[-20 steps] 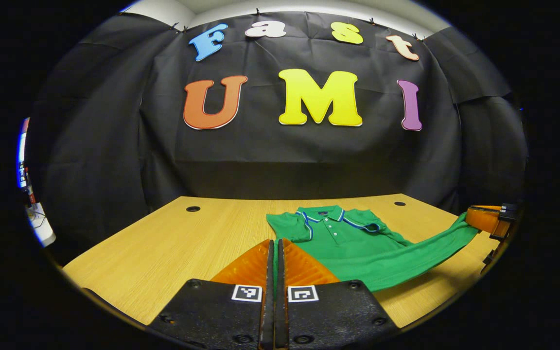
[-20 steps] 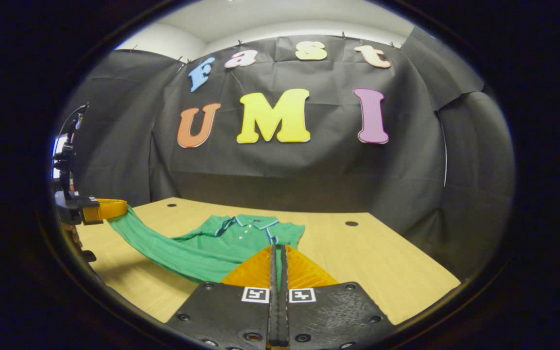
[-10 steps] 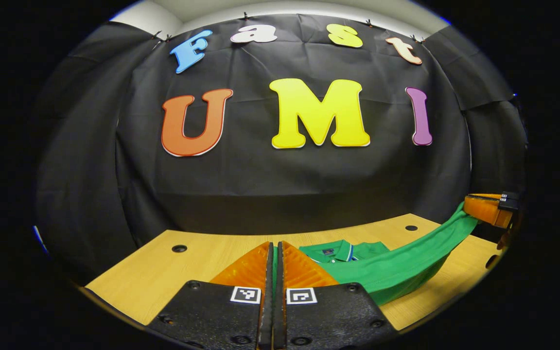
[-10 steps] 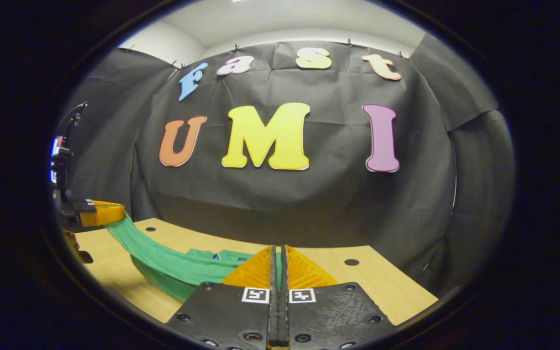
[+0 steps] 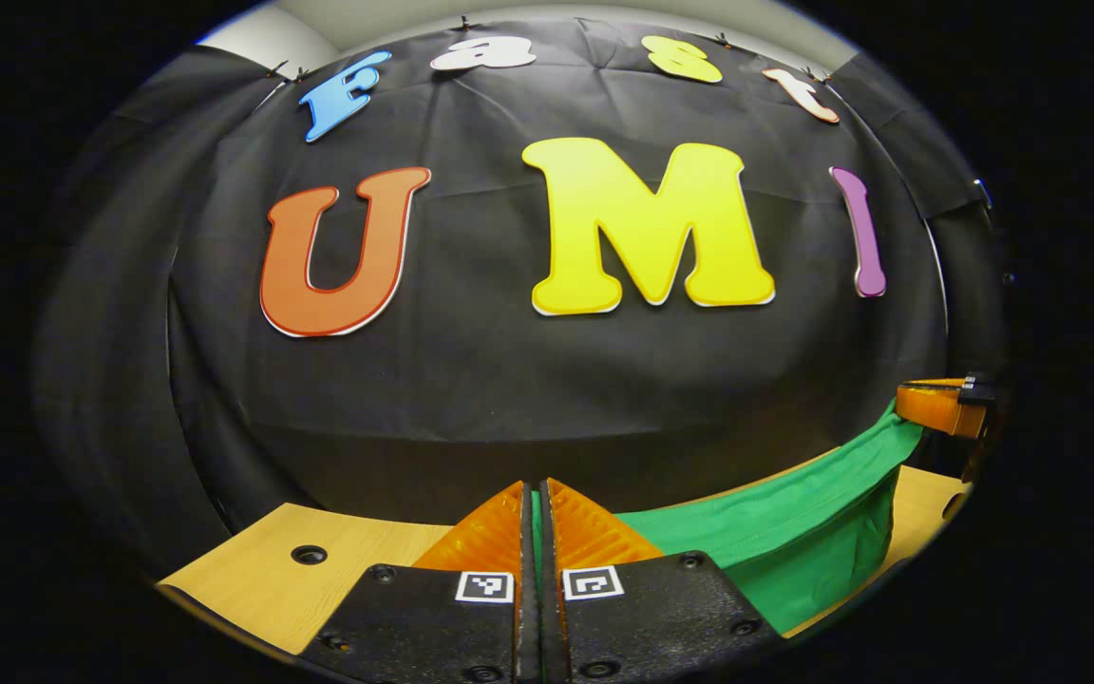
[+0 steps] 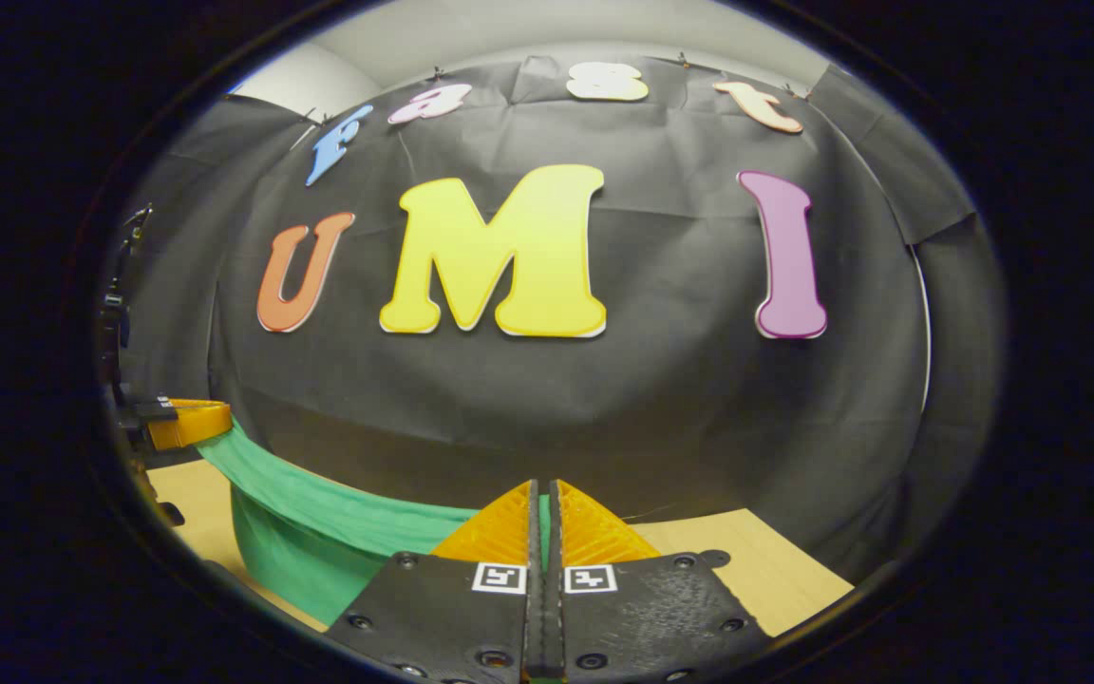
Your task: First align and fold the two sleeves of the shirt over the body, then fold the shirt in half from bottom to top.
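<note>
Desk: light wood-grain desk [image 5: 253, 579] with round cable holes, backed by the black cloth wall; seen along the bottom of both gripper views.
Shirt: green knit polo shirt [image 5: 794, 518], lifted off the desk and stretched as a taut band between the two grippers, with a slack fold hanging beneath it [image 6: 291, 551]. Collar and sleeves are hidden at this moment.
Left gripper: left gripper [image 5: 536, 499] clenched on one end of the shirt's raised edge; a sliver of green cloth shows between the closed jaws. Also seen at the far left of the right gripper view [image 6: 188, 422], cloth running from it.
Right gripper: right gripper [image 6: 543, 499] likewise clamped on the other end of that edge, green cloth pinched between the jaws; seen at far right of the left gripper view [image 5: 932, 408].
Progress: judged to be in the final fold, bottom carried toward the top. State of the sleeve folds cannot be confirmed.
Remaining: lay the held edge down at the collar, release.
</note>
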`<state>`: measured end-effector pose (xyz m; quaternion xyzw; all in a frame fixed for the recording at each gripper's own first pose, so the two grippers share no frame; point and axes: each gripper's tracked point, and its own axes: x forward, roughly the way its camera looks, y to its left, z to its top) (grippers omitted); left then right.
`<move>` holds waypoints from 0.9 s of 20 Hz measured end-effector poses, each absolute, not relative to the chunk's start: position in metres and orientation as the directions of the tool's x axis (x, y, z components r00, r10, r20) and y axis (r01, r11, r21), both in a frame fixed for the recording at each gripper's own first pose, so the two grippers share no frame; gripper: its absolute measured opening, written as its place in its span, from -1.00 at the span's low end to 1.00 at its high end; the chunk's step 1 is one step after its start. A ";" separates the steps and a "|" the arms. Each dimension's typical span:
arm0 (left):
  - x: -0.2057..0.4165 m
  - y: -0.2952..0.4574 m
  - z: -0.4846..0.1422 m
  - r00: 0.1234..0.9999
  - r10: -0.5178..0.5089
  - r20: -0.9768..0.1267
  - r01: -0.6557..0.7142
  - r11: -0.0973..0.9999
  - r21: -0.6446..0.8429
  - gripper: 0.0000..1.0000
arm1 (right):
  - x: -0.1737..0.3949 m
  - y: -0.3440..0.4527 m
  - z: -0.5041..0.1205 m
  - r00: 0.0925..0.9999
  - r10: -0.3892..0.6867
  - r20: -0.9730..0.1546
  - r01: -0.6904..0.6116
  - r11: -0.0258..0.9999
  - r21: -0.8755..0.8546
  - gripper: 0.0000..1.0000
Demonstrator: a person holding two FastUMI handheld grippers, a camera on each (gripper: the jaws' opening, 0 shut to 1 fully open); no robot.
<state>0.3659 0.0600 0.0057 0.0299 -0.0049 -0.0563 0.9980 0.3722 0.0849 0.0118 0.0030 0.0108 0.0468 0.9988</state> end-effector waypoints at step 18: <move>0.434 0.063 -0.149 0.969 -0.073 -0.238 0.097 0.991 0.092 1.00 | 0.461 0.073 -0.133 0.976 -0.027 -0.216 0.010 0.997 -0.077 0.92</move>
